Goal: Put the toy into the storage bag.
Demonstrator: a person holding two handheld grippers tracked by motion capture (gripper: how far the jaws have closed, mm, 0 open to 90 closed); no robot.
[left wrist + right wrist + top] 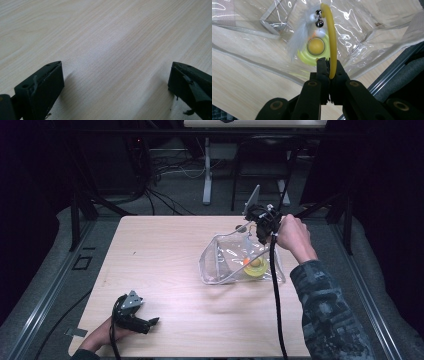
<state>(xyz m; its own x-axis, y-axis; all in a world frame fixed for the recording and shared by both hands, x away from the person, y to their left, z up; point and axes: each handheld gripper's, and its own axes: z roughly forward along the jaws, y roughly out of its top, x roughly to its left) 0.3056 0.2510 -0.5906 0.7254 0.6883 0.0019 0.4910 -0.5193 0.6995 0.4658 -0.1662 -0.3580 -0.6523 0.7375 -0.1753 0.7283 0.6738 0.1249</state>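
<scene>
A clear plastic pouch (225, 265) lies open on the wooden table (165, 250), right of centre. Inside it rests a yellow-green disc toy (255, 267) with an orange ball (315, 46) at its middle. My right gripper (261, 236) hangs over the pouch's far right corner, shut on a curved yellow rod (333, 42). A white feather (298, 40) and small silver bells (319, 23) dangle from the rod's tip, over the pouch mouth. My left gripper (150, 322) lies low on the table near the front left edge. Its jaws stand wide apart, with bare wood between them (116, 75).
The right gripper's black cable (275, 295) trails across the table toward the front edge. A metal frame rail (387, 75) runs along the table's right side. Desk legs and cables (207, 175) stand on the floor beyond the far edge.
</scene>
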